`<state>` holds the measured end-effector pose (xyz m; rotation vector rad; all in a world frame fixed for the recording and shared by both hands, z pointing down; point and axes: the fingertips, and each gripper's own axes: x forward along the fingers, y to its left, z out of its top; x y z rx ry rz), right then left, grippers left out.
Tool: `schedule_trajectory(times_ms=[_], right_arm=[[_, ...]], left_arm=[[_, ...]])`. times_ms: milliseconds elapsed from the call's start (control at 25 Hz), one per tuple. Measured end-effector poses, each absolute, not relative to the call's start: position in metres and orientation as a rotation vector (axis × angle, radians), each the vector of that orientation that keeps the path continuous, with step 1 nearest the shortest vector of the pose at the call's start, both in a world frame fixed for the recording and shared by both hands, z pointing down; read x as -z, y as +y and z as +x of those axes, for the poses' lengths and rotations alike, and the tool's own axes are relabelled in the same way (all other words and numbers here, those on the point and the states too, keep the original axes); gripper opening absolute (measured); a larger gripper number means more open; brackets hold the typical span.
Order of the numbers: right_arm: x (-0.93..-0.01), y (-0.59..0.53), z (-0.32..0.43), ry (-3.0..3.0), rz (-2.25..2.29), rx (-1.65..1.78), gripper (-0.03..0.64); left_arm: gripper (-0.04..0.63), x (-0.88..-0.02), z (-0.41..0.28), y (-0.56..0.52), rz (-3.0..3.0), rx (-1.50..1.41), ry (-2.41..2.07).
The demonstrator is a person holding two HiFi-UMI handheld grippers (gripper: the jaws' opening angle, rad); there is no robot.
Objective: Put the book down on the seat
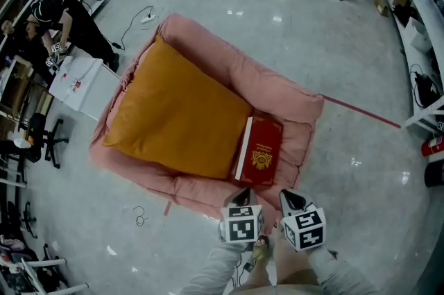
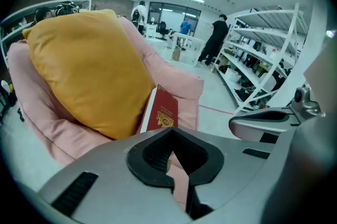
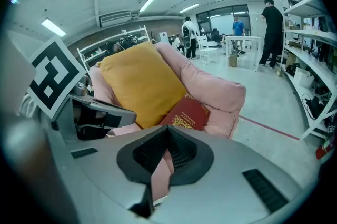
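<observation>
A red book (image 1: 261,151) with a gold crest lies flat on the pink floor seat (image 1: 295,116), against the right edge of the orange cushion (image 1: 177,113). Nothing is touching it. My left gripper (image 1: 243,196) and right gripper (image 1: 292,199) hover side by side just short of the seat's near edge. Both are shut and hold nothing. In the left gripper view, the left gripper (image 2: 176,167) has its jaws closed and the book (image 2: 164,112) lies beyond them. The right gripper (image 3: 160,165) also points at the book (image 3: 187,115) with its jaws together.
A person crouches by a white box (image 1: 83,82) at the left, next to shelving. A red line (image 1: 361,113) crosses the glossy floor at the right of the seat. White shelves (image 1: 423,2) line the right wall. A loose wire (image 1: 140,217) lies near the seat's front left.
</observation>
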<state>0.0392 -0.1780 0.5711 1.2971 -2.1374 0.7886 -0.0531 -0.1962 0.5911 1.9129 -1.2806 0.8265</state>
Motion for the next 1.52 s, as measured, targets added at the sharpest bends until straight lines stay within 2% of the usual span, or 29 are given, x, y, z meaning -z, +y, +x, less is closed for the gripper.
schedule_trajectory(times_ms=[720,1520], right_arm=[[-0.519,-0.084,0.006,-2.217,1.24,-0.685,0.005],[-0.475,-0.032,0.005,-2.275,1.27,-0.634,0.005]], left_arm=[[0.005,-0.526,-0.081,-0.107,1.968,-0.752,-1.332],[0.006,-0.497,-0.1,-0.035,2.026,-0.669,-1.279]])
